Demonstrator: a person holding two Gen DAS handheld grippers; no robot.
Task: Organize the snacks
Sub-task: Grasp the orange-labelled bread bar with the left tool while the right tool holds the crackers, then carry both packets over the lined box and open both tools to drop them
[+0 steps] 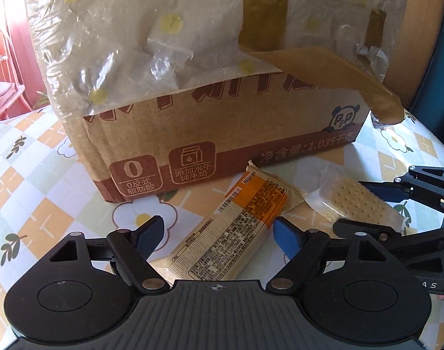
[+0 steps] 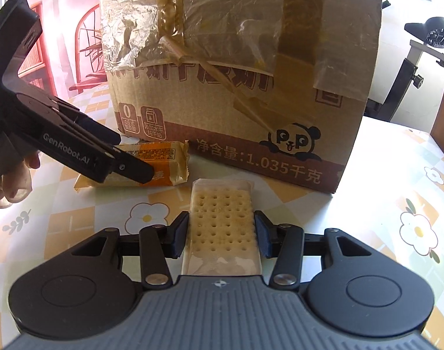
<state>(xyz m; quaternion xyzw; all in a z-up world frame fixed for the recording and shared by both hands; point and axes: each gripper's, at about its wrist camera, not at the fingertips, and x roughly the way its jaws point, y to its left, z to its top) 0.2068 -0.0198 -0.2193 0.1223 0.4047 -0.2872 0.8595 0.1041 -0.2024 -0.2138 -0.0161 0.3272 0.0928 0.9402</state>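
The orange-labelled snack packet (image 1: 236,227) lies flat on the floral tablecloth (image 1: 38,192), just before the cardboard box (image 1: 222,134). The left gripper (image 1: 219,233) is spread wide, fingers astride the packet without clamping it. The clear-wrapped cracker pack (image 2: 222,227) lies beside it, between the right gripper (image 2: 222,233) fingers; whether the pads press it cannot be told.

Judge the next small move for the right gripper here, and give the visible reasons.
Probably close the right gripper on the cracker pack: its pads sit either side of the pack, open, and the pack lies flat on the table before the box. The left gripper straddles the orange pack.
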